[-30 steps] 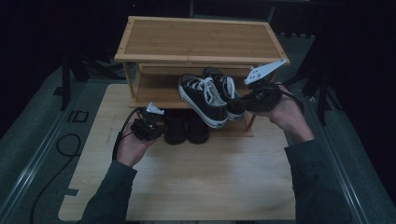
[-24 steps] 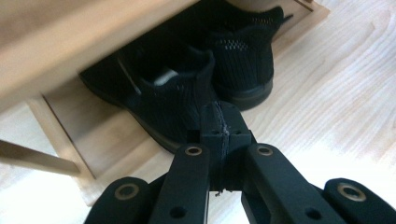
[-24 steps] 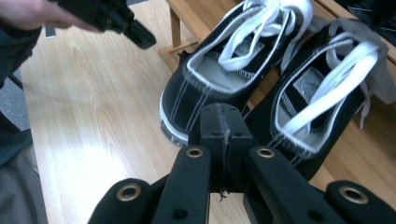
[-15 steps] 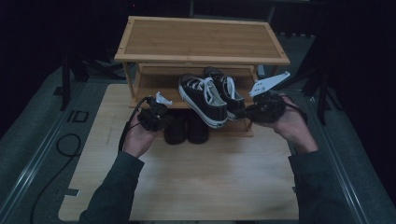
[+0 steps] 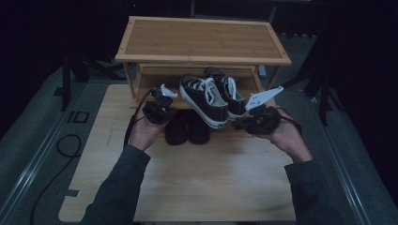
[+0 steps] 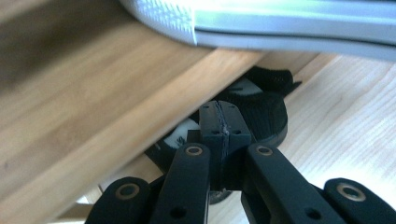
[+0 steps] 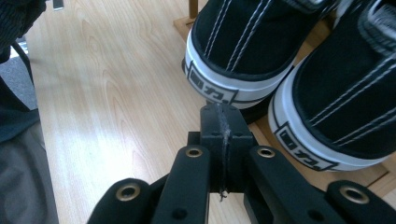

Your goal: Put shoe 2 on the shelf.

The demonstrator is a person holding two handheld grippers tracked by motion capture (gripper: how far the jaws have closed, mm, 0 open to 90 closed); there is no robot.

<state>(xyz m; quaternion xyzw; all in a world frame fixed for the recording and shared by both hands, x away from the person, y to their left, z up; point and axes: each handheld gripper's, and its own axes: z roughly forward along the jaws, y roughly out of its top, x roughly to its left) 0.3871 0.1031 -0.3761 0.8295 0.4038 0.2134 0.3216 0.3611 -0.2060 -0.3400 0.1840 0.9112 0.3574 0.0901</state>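
A pair of black-and-white sneakers (image 5: 211, 96) sits on the lower shelf of a bamboo shoe rack (image 5: 202, 40), heels toward me. Under that shelf, a pair of dark low shoes (image 5: 187, 129) rests on the wooden board. My left gripper (image 5: 170, 112) is shut and empty, just left of the dark shoes. In the left gripper view its tip (image 6: 219, 116) points at a dark shoe (image 6: 268, 112), below the shelf edge (image 6: 93, 121) and a sneaker sole (image 6: 289, 23). My right gripper (image 5: 238, 124) is shut and empty; its tip (image 7: 219, 116) is just short of the sneaker heels (image 7: 243, 42).
The rack stands at the far end of a light wooden board (image 5: 197, 183), which has bare room in front of the shoes. A cable (image 5: 61, 145) loops on the grey floor at the left. Dark stands flank the rack.
My left hand has moved right and up toward the rack's lower shelf. My right hand has sunk from beside the sneakers to just behind their heels. Both grippers stay shut.
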